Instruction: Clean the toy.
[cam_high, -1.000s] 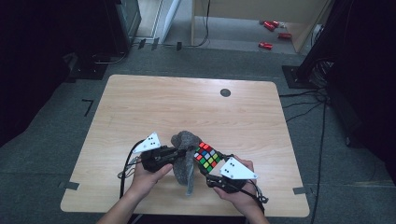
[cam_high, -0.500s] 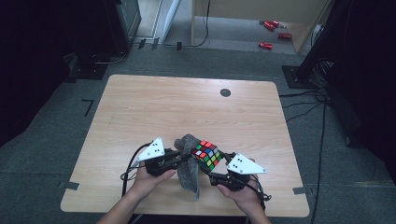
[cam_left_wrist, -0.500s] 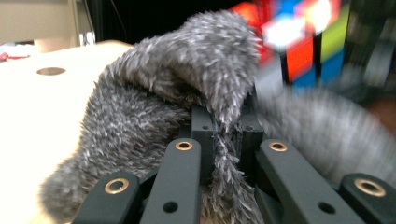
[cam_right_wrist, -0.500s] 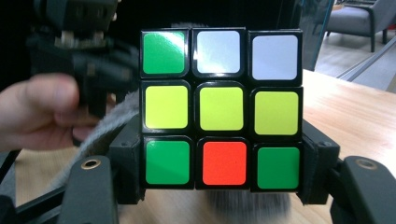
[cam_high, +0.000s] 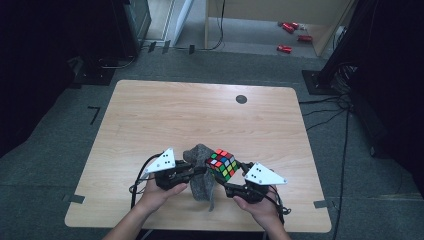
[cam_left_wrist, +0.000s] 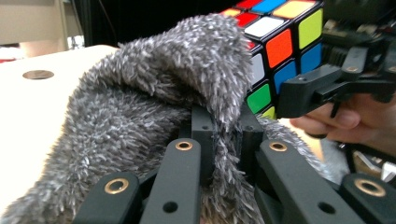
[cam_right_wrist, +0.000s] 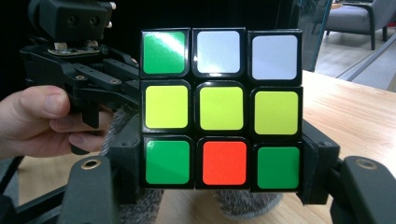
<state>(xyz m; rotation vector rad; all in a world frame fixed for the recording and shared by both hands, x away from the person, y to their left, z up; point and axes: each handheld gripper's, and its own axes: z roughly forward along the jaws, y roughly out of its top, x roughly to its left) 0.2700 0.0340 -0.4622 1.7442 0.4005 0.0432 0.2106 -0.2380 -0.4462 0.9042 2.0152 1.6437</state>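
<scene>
The person is holding both tools up over the near edge of the table (cam_high: 150, 115), close together. The right gripper (cam_high: 235, 182) is clamping a puzzle cube (cam_high: 223, 164) between its jaws, which are pressing on the cube's two side faces low down, as the right gripper view shows with the cube (cam_right_wrist: 219, 108) sitting square to the lens. The left gripper (cam_high: 192, 172) is pinching a fold of a fuzzy grey cloth (cam_high: 200, 172); in the left gripper view the jaws are standing narrow with the cloth (cam_left_wrist: 140, 121) bunched between them and draping over the top, its raised flap touching the side of the cube (cam_left_wrist: 280, 51). It looks to me like the cloth is being rubbed against the cube to wipe it.

The likeliest trouble, I think, is the cube twisting or sliding out. The jaws are gripping smooth plastic on only the lowest layer, so a sideways push from the cloth could turn that layer or tip the whole cube out of the grip and drop it onto the table. The cloth is also hanging loose below the left gripper, with a tail reaching down toward the table near the front edge; a hard drag could pull the thin pinched fold free. The two grippers are working very close, so a clumsy stroke could knock jaw against jaw.
</scene>
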